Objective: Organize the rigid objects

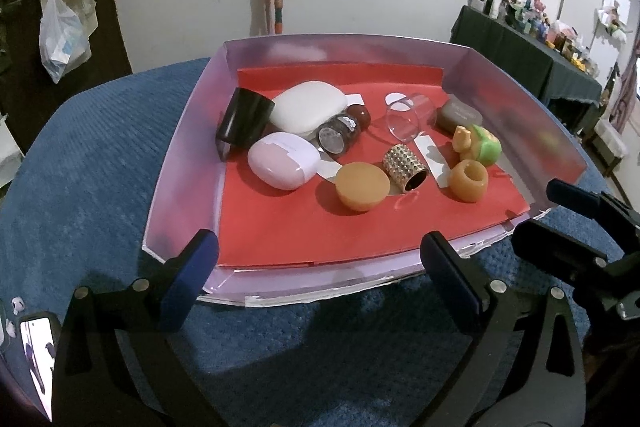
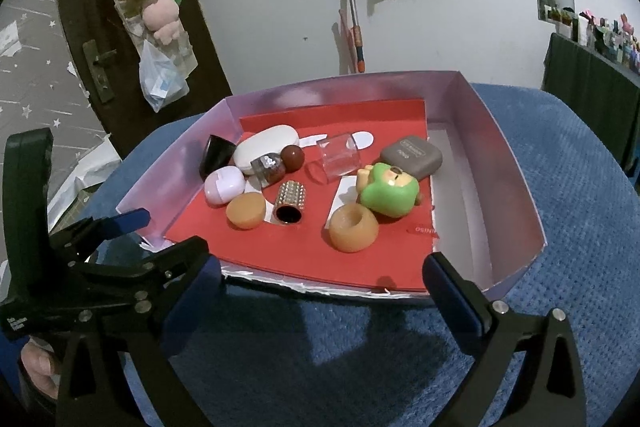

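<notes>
Both tongs, left (image 1: 316, 267) and right (image 2: 320, 279), hang spread and empty over the blue-covered bench's (image 1: 100, 167) near edge before the lilac tray (image 1: 176, 155), where cases, cups and a green figurine (image 2: 386, 193) lie jumbled; stage indeterminate, sorted or awaiting sorting.

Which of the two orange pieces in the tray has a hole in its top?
The orange ring beside the green toy; the orange puck has a flat solid top.
</notes>
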The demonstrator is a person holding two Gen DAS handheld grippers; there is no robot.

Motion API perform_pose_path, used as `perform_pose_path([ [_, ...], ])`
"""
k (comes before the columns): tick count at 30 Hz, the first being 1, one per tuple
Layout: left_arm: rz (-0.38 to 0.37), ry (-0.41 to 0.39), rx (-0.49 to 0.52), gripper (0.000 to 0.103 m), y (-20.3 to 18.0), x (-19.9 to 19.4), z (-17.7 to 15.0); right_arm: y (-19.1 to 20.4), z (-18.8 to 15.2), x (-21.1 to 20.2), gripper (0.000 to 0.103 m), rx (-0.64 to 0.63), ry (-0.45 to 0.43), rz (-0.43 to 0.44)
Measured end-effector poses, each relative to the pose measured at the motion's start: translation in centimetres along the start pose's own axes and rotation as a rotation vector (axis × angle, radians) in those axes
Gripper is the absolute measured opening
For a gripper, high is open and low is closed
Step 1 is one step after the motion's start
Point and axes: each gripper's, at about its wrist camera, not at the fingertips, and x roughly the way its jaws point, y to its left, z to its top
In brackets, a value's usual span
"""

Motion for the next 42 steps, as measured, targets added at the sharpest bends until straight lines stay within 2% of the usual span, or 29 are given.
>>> perform_pose_path([
  [9,-0.032,0.016,-0.023,0.103,0.4,0.4,-0.1,-0.2,-0.1,0.0,0.103,0.012,0.002,0.011],
  [22,-0.034,-0.056,-0.009,0.103,0.1,-2.8,-0.1,0.4,0.6,-2.0,0.103,0.009,-0.044,0.036],
  [26,-0.039,-0.070,-0.025,0.103,0.4,-3.9,-0.6,0.8,0.3,-3.3,0.103,0.012,-0.060,0.042],
  [30,-0.008,-0.085,-0.058,0.103,0.9,-4.8,-1.5,1.2,-0.3,-4.4,0.103,0.006,-0.064,0.031],
  [42,0.019,-0.045,-0.059,0.103,1.0,-4.6,-4.5,0.9,-3.2,-5.2,0.103,0.027,-0.038,-0.022],
])
